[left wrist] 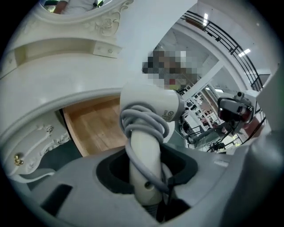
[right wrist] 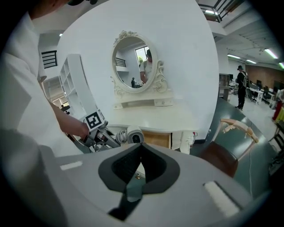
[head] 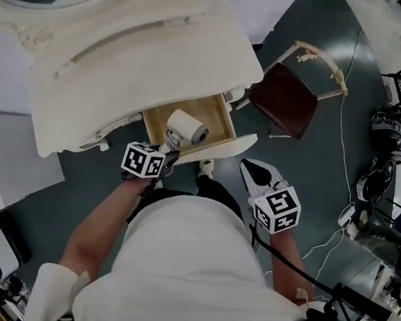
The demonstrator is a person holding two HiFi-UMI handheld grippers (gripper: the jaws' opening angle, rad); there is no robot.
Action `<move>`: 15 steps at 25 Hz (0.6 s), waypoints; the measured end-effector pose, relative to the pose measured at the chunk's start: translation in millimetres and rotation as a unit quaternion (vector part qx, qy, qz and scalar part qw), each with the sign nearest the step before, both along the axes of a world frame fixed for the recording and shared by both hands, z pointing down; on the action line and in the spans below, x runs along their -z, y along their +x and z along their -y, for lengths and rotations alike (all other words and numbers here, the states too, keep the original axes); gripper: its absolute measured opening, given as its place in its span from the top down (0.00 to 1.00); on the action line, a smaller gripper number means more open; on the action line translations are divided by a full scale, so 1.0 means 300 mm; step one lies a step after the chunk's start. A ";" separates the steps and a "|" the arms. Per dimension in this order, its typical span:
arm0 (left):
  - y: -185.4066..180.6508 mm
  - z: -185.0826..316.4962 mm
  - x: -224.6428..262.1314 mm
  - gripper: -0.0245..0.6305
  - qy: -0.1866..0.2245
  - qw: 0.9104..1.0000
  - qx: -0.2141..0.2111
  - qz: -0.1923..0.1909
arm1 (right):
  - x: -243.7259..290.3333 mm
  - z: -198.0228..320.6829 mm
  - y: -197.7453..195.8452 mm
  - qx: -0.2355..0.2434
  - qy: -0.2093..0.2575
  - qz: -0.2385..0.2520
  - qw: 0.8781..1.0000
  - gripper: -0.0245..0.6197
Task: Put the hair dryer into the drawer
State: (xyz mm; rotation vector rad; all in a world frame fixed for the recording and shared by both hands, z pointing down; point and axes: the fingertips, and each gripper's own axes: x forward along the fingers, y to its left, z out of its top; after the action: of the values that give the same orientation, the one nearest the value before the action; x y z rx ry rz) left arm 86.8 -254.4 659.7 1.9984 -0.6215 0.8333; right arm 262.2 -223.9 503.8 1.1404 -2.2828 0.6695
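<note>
Above the open drawer (head: 216,114), the hair dryer (head: 187,128) hangs clamped by its handle in the left gripper (head: 167,148), not yet set down or released; the right gripper (head: 257,175) is closed and empty.

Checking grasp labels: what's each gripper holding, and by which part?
Left gripper holds the hair dryer by its cord-wrapped handle. Right gripper is shut and holds nothing.
</note>
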 end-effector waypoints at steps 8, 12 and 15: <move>0.115 0.121 -0.157 0.71 -0.023 0.998 0.012 0.063 | -0.067 0.116 0.163 0.043 -0.024 0.005 0.999 0.96; 0.142 0.166 -0.221 0.71 -0.030 0.996 0.012 0.085 | -0.078 0.157 0.202 0.054 -0.031 0.004 0.998 0.96; 0.151 0.199 -0.265 0.71 -0.032 0.995 0.019 0.096 | -0.086 0.174 0.231 0.058 -0.035 0.000 0.998 0.96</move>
State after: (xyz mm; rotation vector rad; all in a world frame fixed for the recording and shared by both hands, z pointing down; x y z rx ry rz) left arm 132.0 -314.3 739.2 1.8575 -0.7296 1.0179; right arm 331.4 -276.0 529.6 0.9678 -2.2867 0.6967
